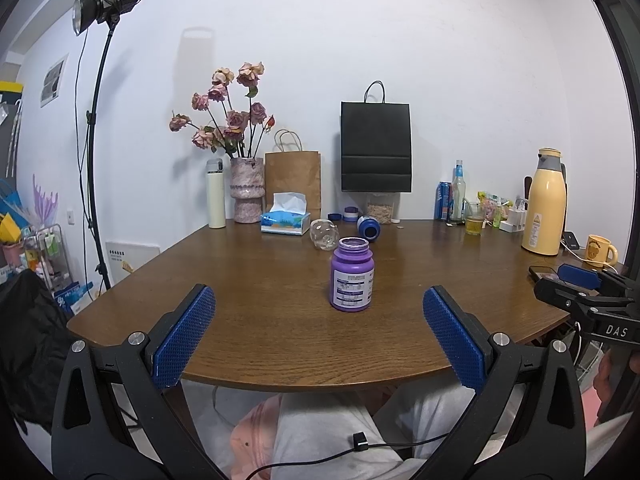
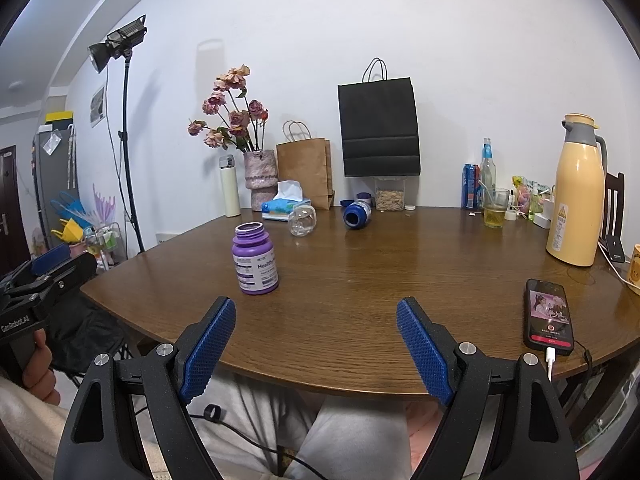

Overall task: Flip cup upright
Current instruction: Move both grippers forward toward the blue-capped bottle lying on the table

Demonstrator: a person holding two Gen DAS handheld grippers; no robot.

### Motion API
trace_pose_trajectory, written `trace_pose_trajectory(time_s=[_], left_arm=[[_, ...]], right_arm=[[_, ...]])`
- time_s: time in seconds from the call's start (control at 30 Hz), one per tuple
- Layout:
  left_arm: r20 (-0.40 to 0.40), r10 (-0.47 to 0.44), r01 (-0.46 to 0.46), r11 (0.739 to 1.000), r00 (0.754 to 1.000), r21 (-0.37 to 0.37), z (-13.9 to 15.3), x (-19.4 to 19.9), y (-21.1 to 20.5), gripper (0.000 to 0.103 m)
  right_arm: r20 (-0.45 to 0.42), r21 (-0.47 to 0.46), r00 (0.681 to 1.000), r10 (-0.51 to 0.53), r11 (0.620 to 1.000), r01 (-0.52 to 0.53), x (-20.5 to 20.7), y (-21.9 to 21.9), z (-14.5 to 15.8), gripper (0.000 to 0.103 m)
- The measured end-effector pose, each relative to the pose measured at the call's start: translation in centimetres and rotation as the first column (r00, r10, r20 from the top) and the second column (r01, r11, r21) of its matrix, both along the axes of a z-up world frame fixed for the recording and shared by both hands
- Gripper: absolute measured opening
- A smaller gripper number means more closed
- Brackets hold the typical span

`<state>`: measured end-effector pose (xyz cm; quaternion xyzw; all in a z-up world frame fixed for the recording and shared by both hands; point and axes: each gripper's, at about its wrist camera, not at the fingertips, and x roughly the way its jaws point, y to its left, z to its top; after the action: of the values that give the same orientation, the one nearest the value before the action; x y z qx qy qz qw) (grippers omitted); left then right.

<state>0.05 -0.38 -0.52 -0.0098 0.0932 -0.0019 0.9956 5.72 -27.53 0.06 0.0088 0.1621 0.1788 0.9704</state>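
A clear glass cup [image 1: 325, 234] [image 2: 303, 220] lies on its side on the brown table [image 1: 260, 320] [image 2: 360, 280], toward the back. Beside it a blue bottle [image 1: 369, 229] [image 2: 357, 213] also lies on its side, mouth toward me. A purple bottle [image 1: 352, 276] [image 2: 255, 260] with no cap stands upright nearer the front. My left gripper [image 1: 319, 291] is open above the near table edge, just short of the purple bottle, holding nothing. My right gripper [image 2: 316, 302] is also open and empty over the front edge, right of the purple bottle.
A phone [image 2: 549, 316] on a charging cable lies at the front right. A yellow thermos jug [image 2: 578, 192], a glass of yellow drink [image 2: 495, 208], a tissue box [image 1: 285, 220], a flower vase [image 1: 247, 190] and paper bags line the back. A person's lap is below the edge.
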Motion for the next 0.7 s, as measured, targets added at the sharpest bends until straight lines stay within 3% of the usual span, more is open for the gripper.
trace_pose_trajectory(time_s=[0.27, 0.43, 0.57, 0.7], left_arm=[[0.010, 0.005, -0.005, 1.000, 1.000, 0.007, 0.5, 1.6, -0.1, 0.103], [-0.042, -0.002, -0.001, 0.997, 0.999, -0.072, 2.2, 6.3, 1.3, 0.103], [-0.021, 0.051, -0.052, 0.997, 0.998, -0.050, 3.1, 9.3, 1.5, 0.103], [-0.032, 0.036, -0.037, 0.999, 0.999, -0.039, 3.7, 12.6, 1.2, 0.103]], right_arm=[[-0.017, 0.022, 1.000, 0.004, 1.000, -0.004, 1.6, -0.1, -0.2, 0.087], [-0.069, 0.052, 0.998, 0.012, 0.999, -0.008, 6.3, 0.2, -0.1, 0.087], [-0.086, 0.049, 0.996, 0.000, 0.999, 0.004, 10.3, 0.7, 0.6, 0.087], [-0.088, 0.037, 0.996, 0.004, 0.999, -0.001, 14.2, 1.2, 1.7, 0.087]])
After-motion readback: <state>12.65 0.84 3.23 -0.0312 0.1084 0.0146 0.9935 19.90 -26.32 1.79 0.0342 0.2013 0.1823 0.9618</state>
